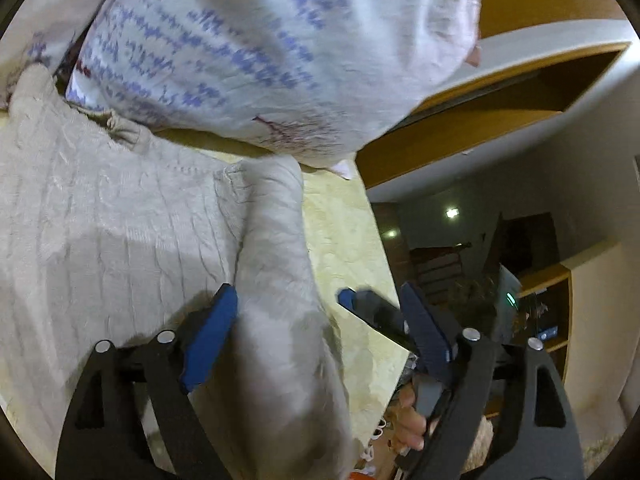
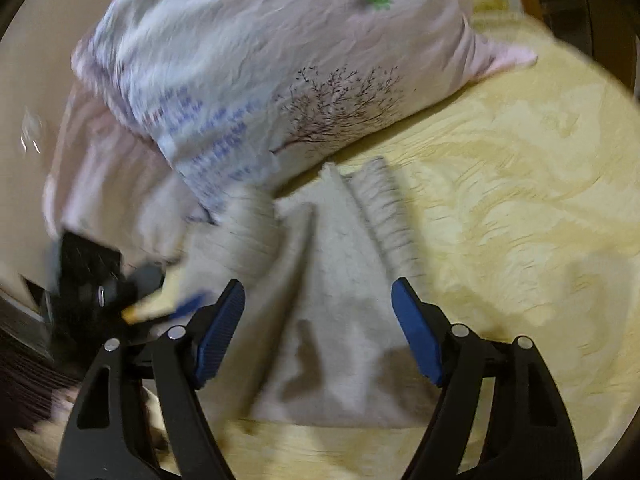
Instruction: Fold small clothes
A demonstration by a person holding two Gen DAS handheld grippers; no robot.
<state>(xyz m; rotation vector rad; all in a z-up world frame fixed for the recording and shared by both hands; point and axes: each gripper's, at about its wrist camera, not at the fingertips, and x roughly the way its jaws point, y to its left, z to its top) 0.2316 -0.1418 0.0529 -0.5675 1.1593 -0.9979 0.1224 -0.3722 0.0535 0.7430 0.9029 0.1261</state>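
Note:
A small beige knitted sweater lies on a yellow patterned bedspread. In the left wrist view one sleeve runs down between the wide-apart blue pads of my left gripper, which is open. The other gripper's blue tip shows at right, beside the sleeve. In the right wrist view the sweater lies partly folded, and my right gripper hangs open just above it. The left gripper is at the sweater's left edge, blurred.
A large white pillow with blue print and a tree drawing lies just behind the sweater. The bed edge drops off to the right in the left wrist view, with wooden shelves beyond. Bare bedspread lies right of the sweater.

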